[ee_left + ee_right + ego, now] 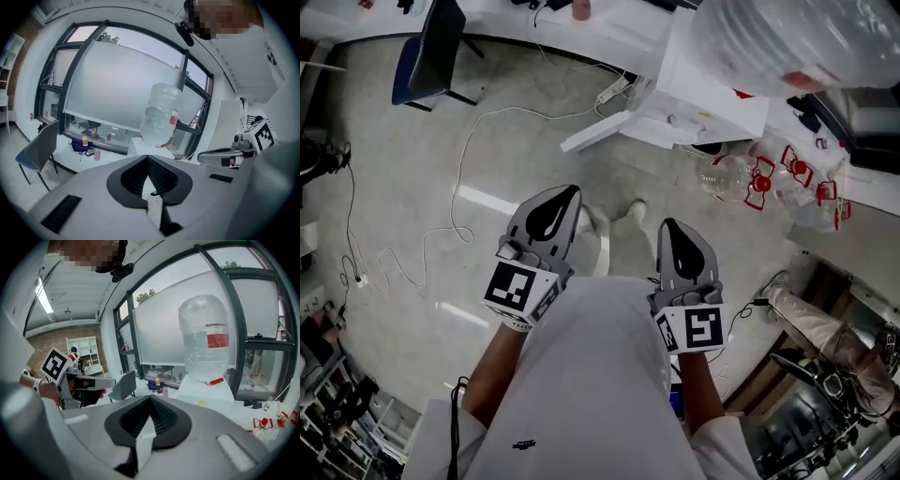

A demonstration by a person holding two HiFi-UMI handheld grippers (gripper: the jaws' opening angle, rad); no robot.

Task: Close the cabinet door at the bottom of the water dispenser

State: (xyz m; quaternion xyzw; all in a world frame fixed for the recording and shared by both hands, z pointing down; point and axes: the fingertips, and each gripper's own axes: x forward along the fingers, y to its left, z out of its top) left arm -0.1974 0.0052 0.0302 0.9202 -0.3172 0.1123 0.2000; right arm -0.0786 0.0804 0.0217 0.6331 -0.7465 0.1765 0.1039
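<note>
The white cabinet door (598, 131) at the foot of the white water dispenser (712, 89) stands open. In the head view it juts out from the dispenser's base as a slanted white panel over the grey floor (412, 187), with its free edge pointing to the left of the picture. A large clear plastic water bottle (769, 37) sits upside down on top of the dispenser.

The left tongs (563, 201) and the right tongs (674, 234) are held side by side in front of the person's white-clothed body. Both aim towards the dispenser and are well apart from the door, with the person's pale shoes (634, 210) on the floor between. Each carries its cube with black-and-white square markers at the end nearest the person.

In the left gripper view the black ribbed pads (132, 177) meet at their tips with nothing between them. The right gripper view shows the same: pads together and empty. Neither gripper view shows the door, which is hidden behind the grey tong bodies. Both show the bottle and the top of the dispenser ahead.

Near the dispenser, at the right of the head view, several empty clear bottles with red handles (759, 180) lie on the floor. A blue-grey chair (431, 52) stands at the upper left by a long white desk (497, 19). A thin white cable (469, 159) trails across the floor.
</note>
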